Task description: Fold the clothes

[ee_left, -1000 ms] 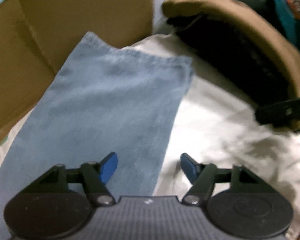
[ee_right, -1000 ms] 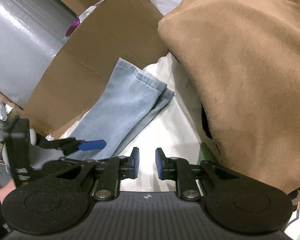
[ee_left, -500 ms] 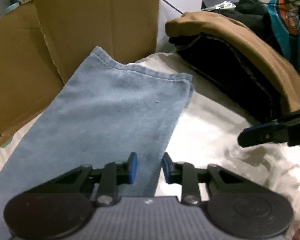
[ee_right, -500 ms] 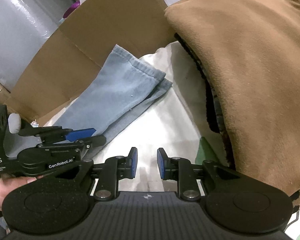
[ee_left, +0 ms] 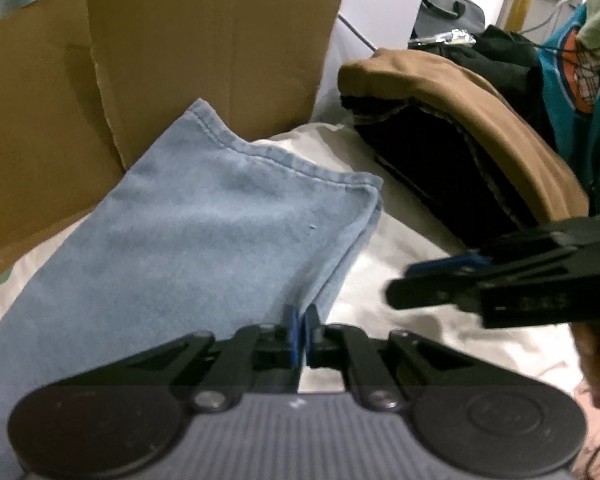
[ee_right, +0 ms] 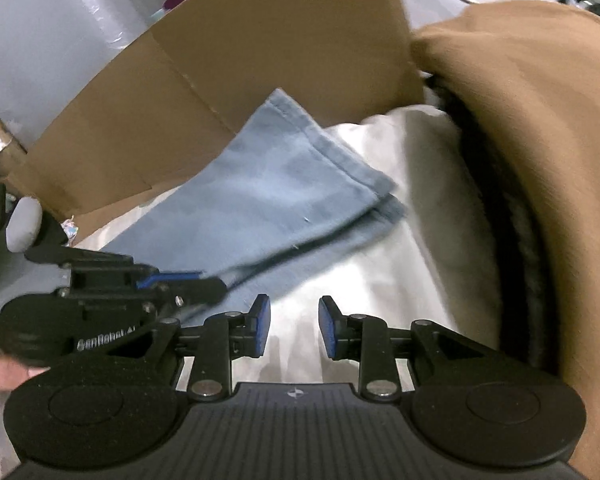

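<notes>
Best done by keeping the left gripper [ee_left: 300, 334], pinched nearly shut apparently on the right edge of the pale-blue jeans [ee_left: 204, 216], gripped firmly while lifting both stacked layers together toward the hems at 12 o'clock. Lying flat on a creased white sheet [ee_right: 372, 280], soft faded denim with stitched hems, against a stiff cardboard box [ee_left: 204, 44]. Waiting open and empty over the sheet at 6 o'clock: the right gripper [ee_right: 292, 326], with a plush brown garment [ee_right: 540, 128] at 3 o'clock.
</notes>
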The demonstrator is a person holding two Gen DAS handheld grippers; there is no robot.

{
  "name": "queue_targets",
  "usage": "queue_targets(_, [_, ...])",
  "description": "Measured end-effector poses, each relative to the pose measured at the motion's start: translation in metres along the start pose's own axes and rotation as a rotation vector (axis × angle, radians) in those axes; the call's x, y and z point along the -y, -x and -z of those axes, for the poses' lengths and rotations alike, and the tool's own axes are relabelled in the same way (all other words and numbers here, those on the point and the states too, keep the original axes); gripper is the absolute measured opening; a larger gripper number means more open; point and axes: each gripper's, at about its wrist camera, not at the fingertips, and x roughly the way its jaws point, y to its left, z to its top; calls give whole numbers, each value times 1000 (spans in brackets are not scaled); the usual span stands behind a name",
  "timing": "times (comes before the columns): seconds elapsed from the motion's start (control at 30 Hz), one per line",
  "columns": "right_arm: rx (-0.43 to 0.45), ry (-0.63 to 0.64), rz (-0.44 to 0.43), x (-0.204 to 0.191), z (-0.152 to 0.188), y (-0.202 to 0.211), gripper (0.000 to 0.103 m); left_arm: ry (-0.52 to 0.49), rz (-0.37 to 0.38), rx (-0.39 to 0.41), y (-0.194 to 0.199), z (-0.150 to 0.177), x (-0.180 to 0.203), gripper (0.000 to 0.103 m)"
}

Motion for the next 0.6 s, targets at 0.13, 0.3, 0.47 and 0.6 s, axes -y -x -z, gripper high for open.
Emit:
queue_targets(0.13, [-4, 58, -2, -14, -11, -13, 28, 24, 21, 18, 9, -1, -7, 3])
queue_targets(0.3, [-6, 115, 11, -26, -25, -31, 28, 57, 32, 20, 10, -5, -12, 3])
queue_targets(0.47, [-45, 172, 20, -28, -30, -51, 28, 61, 39, 19, 10, -6, -11, 3])
queue_targets(0.6, [-77, 195, 24, -16, -16, -51, 30, 53, 38, 1, 4, -6, -9, 3])
